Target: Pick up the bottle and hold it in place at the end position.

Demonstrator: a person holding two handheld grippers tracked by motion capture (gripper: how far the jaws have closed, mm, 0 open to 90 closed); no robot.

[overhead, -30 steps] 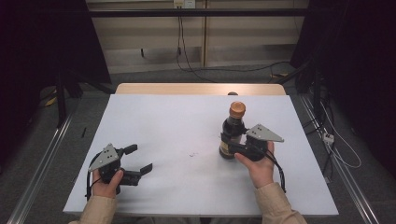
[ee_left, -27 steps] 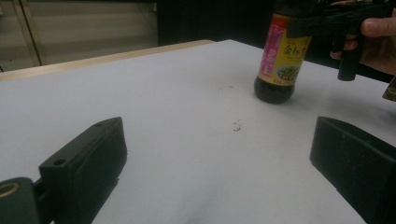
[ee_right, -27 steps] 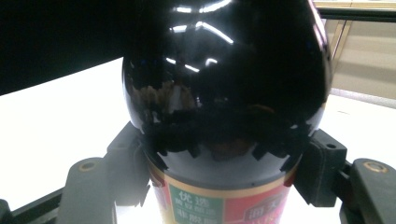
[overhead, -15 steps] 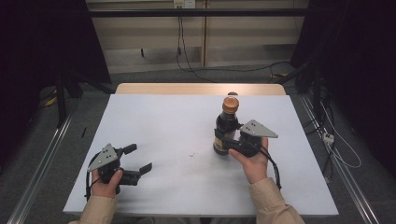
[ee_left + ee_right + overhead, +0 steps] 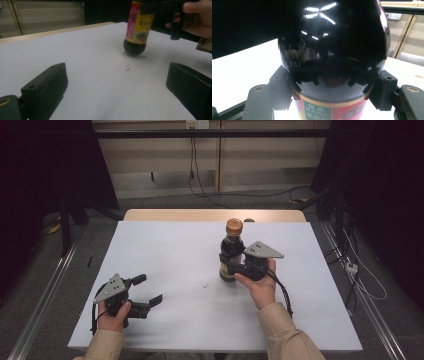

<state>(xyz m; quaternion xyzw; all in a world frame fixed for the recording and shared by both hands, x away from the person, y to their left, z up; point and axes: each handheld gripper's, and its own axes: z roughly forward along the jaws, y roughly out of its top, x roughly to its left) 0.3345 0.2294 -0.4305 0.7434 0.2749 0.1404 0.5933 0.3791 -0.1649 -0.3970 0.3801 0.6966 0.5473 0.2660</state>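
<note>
A dark sauce bottle (image 5: 231,251) with an orange cap and a red and yellow label stands right of the white table's (image 5: 170,245) middle. My right gripper (image 5: 227,267) is shut on its lower body, one jaw on each side. In the right gripper view the glossy bottle (image 5: 334,50) sits close up between both jaws. In the left gripper view the bottle (image 5: 137,30) leans a little; whether its base touches the table I cannot tell. My left gripper (image 5: 148,289) rests at the front left, open, with nothing between its jaws (image 5: 117,87).
A few dark specks (image 5: 204,285) lie on the table between the grippers. A bare wooden strip (image 5: 215,215) runs along the far edge. Cables (image 5: 350,265) trail on the floor to the right, and a metal rail (image 5: 45,290) runs along the left.
My right gripper has carried the bottle to the left and slightly farther away across the table. The left gripper has stayed where it was, still open.
</note>
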